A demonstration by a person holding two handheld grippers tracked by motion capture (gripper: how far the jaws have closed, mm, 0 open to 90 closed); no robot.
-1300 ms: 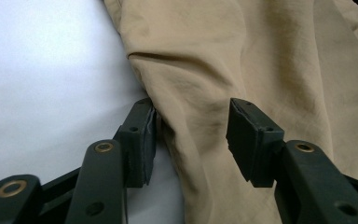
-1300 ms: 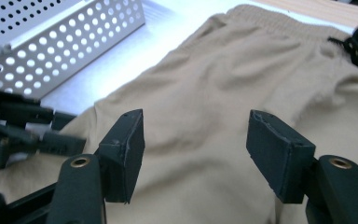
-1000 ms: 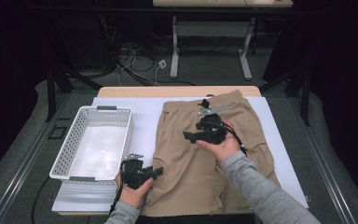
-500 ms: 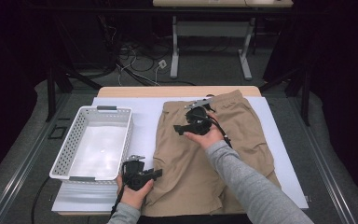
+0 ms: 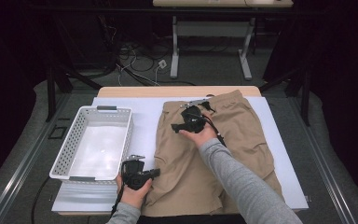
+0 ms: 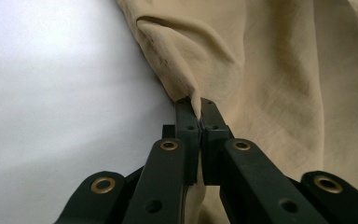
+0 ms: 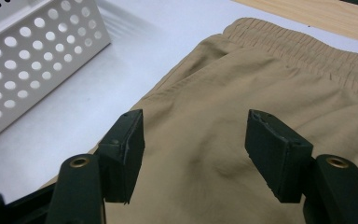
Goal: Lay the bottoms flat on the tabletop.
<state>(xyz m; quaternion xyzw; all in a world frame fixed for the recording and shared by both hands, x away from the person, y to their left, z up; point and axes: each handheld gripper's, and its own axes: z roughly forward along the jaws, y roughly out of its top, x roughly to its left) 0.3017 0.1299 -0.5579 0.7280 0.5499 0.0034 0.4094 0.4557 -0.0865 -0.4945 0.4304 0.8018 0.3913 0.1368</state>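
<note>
Basket (image 5: 70,154), white and perforated, is found just to the left of the left gripper (image 5: 154,173), standing on the white sheet (image 5: 144,116) that covers the table. The left gripper is held at the near edge of the table, and its jaws have just been closing; in the left gripper view they are seen pressed together on a raised fold of the tan shorts (image 6: 270,70), with the cloth pinched between the pads and drawn up into a ridge beyond the tips. White sheet is seen to the left of that fold, tan cloth to its right.

Shorts (image 5: 214,144) are laid flat on the sheet, to the right of the basket, with the elastic waistband (image 7: 307,51) at the far end and the leg hems at the near edge.

The right gripper (image 5: 176,127) is held farther from the person, over the upper part of the shorts near the waistband, and is pointed toward the basket. In the right gripper view (image 7: 193,154) its jaws are seen spread apart above the cloth, with nothing gripped between the pads (image 7: 130,140); a corner of the basket is seen beyond them, up and to the left.
</note>
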